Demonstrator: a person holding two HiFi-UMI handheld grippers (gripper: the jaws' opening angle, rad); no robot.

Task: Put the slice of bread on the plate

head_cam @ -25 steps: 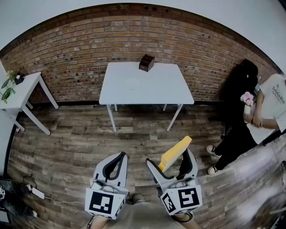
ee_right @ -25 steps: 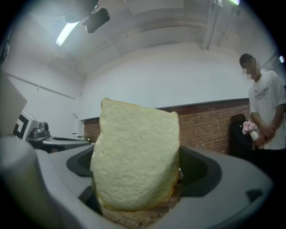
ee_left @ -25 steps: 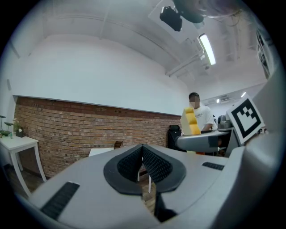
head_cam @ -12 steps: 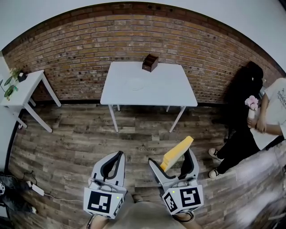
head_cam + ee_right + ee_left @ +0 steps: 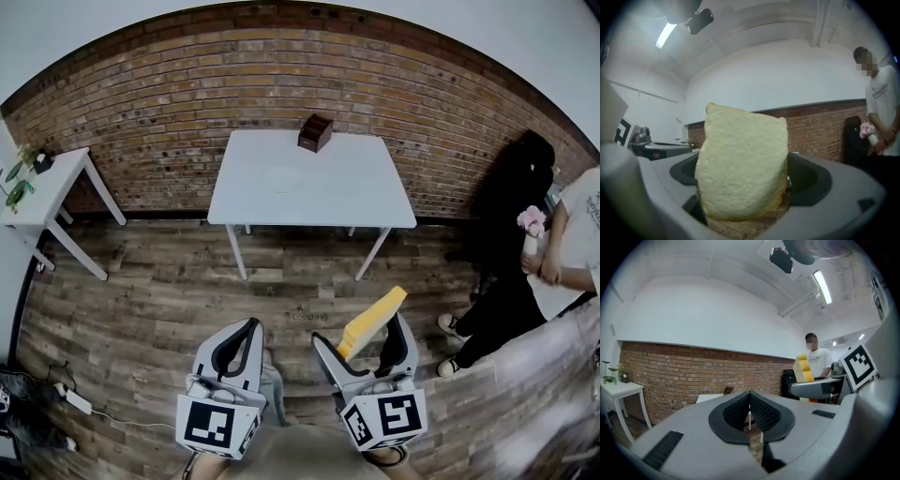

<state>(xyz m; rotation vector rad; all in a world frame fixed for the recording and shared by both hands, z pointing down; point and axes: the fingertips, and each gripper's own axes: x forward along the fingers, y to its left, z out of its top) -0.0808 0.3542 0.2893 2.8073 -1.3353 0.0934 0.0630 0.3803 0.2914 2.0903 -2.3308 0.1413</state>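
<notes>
A slice of bread (image 5: 373, 320), pale with a yellow crust, stands upright between the jaws of my right gripper (image 5: 361, 331), which is shut on it. In the right gripper view the bread (image 5: 743, 168) fills the middle and hides what lies ahead of the right gripper (image 5: 743, 197). My left gripper (image 5: 250, 328) hangs beside it, shut and holding nothing; in the left gripper view its pads (image 5: 750, 411) meet. A faint white plate (image 5: 283, 177) lies on the white table (image 5: 366, 192) far ahead, across the wooden floor.
A brown box (image 5: 315, 131) sits at the table's back edge. A brick wall runs behind it. A small white side table (image 5: 47, 192) with a plant stands at the left. A person (image 5: 567, 244) holding pink flowers stands at the right, next to a dark shape.
The table has shifted only slightly in the view. A trouser leg now shows between the grippers. Both grippers keep their hold and pose.
</notes>
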